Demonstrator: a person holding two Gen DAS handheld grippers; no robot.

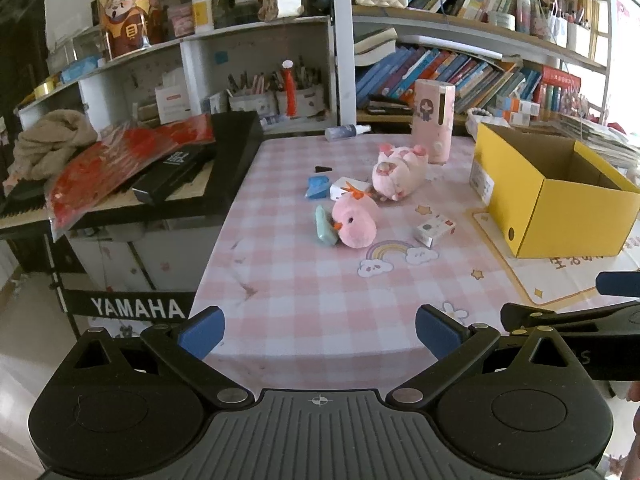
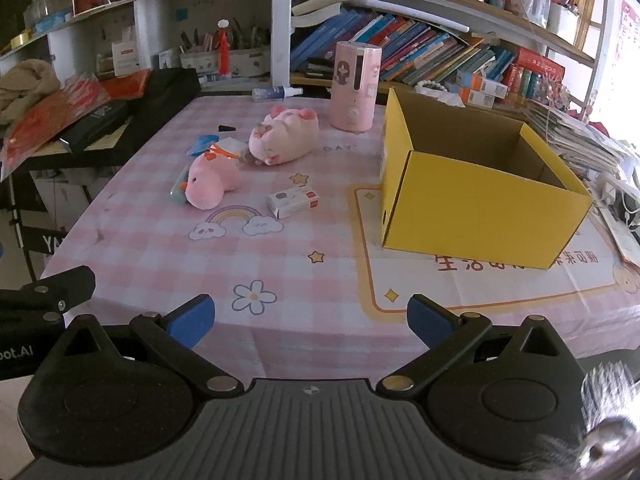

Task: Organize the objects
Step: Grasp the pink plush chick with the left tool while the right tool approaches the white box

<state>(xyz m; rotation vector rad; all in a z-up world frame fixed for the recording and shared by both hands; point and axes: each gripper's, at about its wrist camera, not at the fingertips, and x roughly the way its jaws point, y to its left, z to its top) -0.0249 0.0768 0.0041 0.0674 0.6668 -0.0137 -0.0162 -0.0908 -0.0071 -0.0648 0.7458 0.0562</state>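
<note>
A pink plush bird [image 1: 356,222] [image 2: 210,182] lies on the pink checked table, beside a teal eraser-like block [image 1: 325,226]. A pink plush pig [image 1: 398,172] [image 2: 282,136] lies behind it. A small white box [image 1: 434,229] [image 2: 294,201] sits nearer the open yellow box [image 1: 560,216] [image 2: 480,208], which looks empty. A blue item [image 1: 318,187] and a white card box [image 1: 349,188] lie by the toys. My left gripper [image 1: 320,334] and right gripper [image 2: 310,320] are both open and empty, above the table's near edge.
A pink cylinder device [image 1: 434,120] [image 2: 356,86] and a spray bottle [image 1: 346,131] stand at the back. A black keyboard [image 1: 160,184] with red bags lies left of the table. Bookshelves [image 2: 420,52] run behind. A paper stack [image 2: 576,136] lies right of the yellow box.
</note>
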